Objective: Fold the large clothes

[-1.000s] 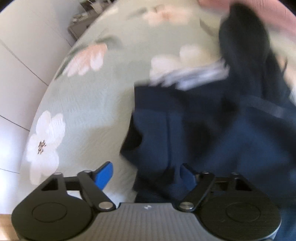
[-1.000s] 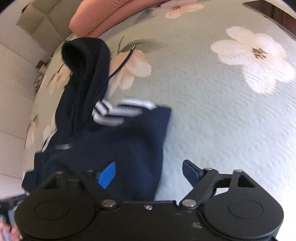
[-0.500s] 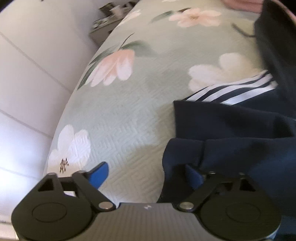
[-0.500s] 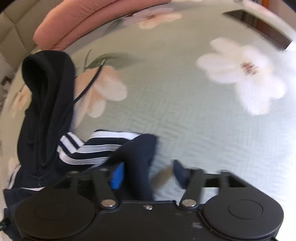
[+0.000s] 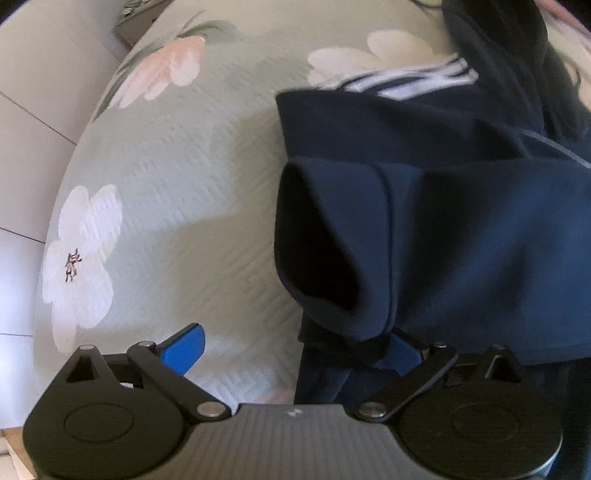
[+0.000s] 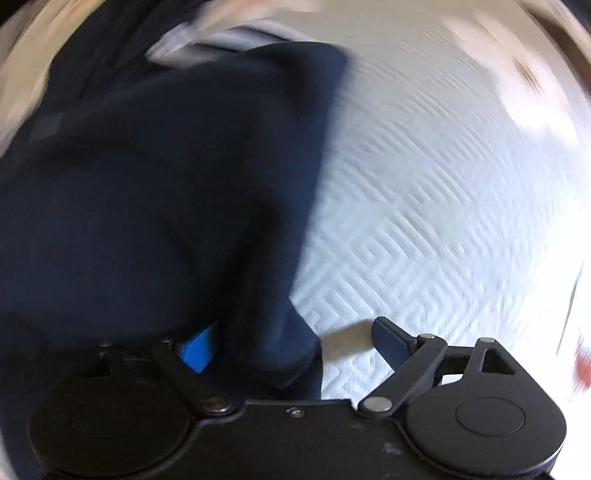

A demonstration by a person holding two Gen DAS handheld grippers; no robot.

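Observation:
A navy hooded garment [image 5: 461,229] with white stripes lies partly folded on the pale green floral bedspread [image 5: 192,177]. In the left wrist view its folded left edge bulges open just ahead of my left gripper [image 5: 291,347], whose jaws stand wide apart; the right finger is under the cloth, the left finger [image 5: 184,345] over bare bedspread. In the blurred right wrist view the same garment [image 6: 155,192] fills the left half. My right gripper [image 6: 295,345] is open, with the garment's corner between its fingers.
The bedspread [image 6: 443,206] stretches to the right of the garment. The bed's left edge meets a pale wall [image 5: 33,110], with a small cluttered stand [image 5: 140,14] at the far corner.
Both grippers have dropped closer to the garment's near edge. The right view has swung and blurred, and the cloth corner now lies between its fingers. Both stay open.

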